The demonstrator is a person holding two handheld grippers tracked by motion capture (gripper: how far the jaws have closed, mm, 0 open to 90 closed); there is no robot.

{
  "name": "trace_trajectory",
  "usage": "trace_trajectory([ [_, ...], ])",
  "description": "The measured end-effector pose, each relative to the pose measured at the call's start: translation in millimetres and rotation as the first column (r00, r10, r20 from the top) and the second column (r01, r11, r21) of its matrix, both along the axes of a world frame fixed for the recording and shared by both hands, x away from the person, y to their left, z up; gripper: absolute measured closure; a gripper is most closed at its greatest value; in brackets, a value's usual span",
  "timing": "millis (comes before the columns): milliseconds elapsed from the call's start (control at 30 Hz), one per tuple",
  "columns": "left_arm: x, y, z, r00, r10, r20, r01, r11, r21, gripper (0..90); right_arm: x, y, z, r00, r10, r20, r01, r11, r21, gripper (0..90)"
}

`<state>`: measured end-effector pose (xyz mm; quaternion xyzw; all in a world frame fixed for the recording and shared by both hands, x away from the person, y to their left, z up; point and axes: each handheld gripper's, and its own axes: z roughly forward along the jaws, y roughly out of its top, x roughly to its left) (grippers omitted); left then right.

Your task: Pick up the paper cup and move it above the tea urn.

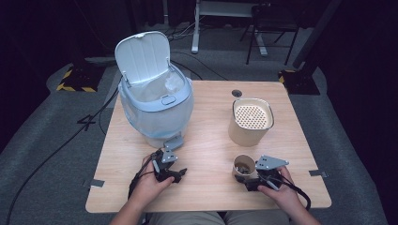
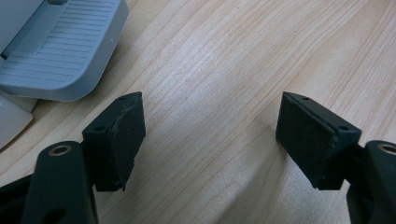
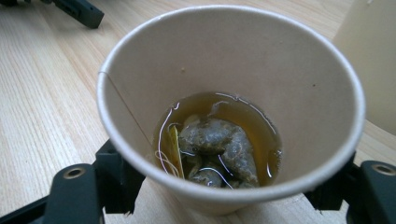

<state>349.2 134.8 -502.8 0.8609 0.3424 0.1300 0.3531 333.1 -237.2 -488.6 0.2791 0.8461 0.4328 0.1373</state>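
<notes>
Holding the paper cup [image 1: 244, 167] in your right gripper [image 1: 261, 179], you have its jaws closed on the cup's lower sides at the near right of the table [image 1: 211, 140]. The cup stands upright; inside, a tea bag [image 3: 219, 149] sits in shallow brown liquid. Your left gripper [image 1: 170, 172] rests near the table's front left, jaws spread wide over bare wood, gripping nothing. Just beyond it is the pedal [image 2: 60, 51] of the open-lidded bin [image 1: 155, 98]. A perforated-top container [image 1: 250, 121] stands behind the cup.
</notes>
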Motion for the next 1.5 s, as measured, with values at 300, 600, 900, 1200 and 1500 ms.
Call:
trace_trajectory([
  [300,3.4,0.4,0.0,0.9998,-0.018,-0.003,0.018,0.9998,0.000,23.3,2.7,-9.4,21.7,0.9989,0.013,0.046,-0.016,0.998,0.061,28.9],
  [600,3.9,0.1,0.0,0.9999,-0.014,-0.005,0.014,0.9999,-0.001,23.3,15.2,-24.8,58.6,0.9928,-0.014,0.119,0.006,0.998,0.068,29.1],
  [900,3.7,0.0,-0.1,0.9999,-0.014,-0.002,0.014,0.9999,0.000,23.4,33.0,-30.9,94.9,0.9840,-0.040,0.174,0.038,0.999,0.013,29.1],
  [1200,4.5,-0.1,-0.2,0.9999,-0.016,0.000,0.016,0.9999,-0.001,23.3,53.1,-33.5,119.9,0.9872,-0.063,0.147,0.058,0.998,0.035,29.2],
  [1500,6.2,-0.7,0.0,0.9998,-0.022,-0.003,0.022,0.9998,-0.001,23.0,79.0,-43.7,142.9,0.9901,-0.068,0.123,0.060,0.996,0.071,29.3],
])
